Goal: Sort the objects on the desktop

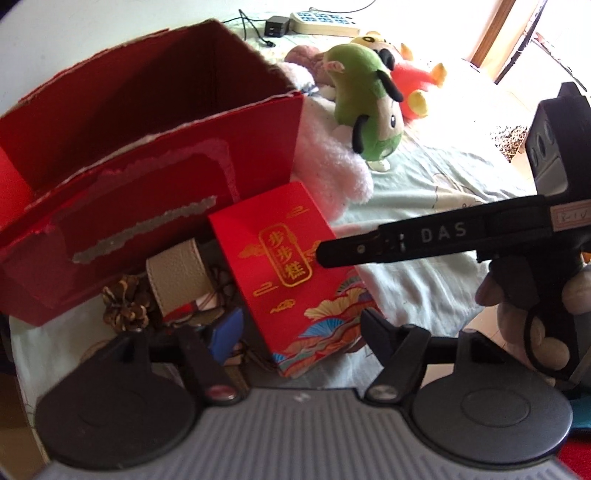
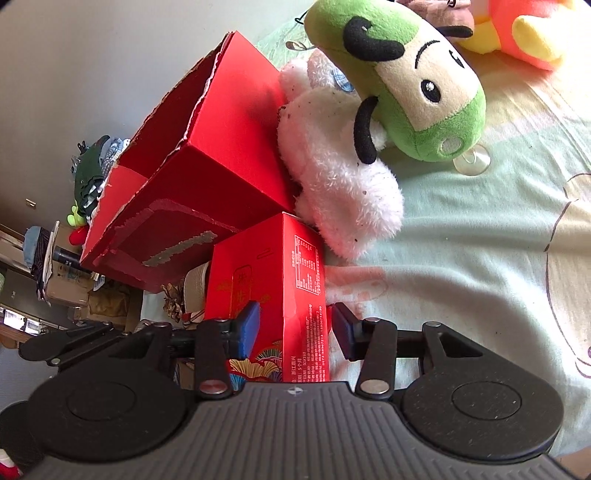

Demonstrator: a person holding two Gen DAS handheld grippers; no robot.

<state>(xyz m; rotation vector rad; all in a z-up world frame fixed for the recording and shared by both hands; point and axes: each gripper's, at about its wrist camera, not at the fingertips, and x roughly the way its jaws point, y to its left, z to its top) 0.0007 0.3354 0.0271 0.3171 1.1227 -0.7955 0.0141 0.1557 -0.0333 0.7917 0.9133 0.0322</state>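
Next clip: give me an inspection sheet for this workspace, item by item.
Surface: pale green sheet, wrinkled.
Job's things: large red box, open-topped with a torn rim; small red carton upright in front of it.
Clutter: green plush, white plush, orange plush; pine cone and beige strap beside the carton.
Grippers: left tongs open, carton in front of them; right tongs open, straddling the carton, not gripping it.
Cables: power strip and black charger with its lead, behind the box.
Surroundings: crowded shelves to one side.
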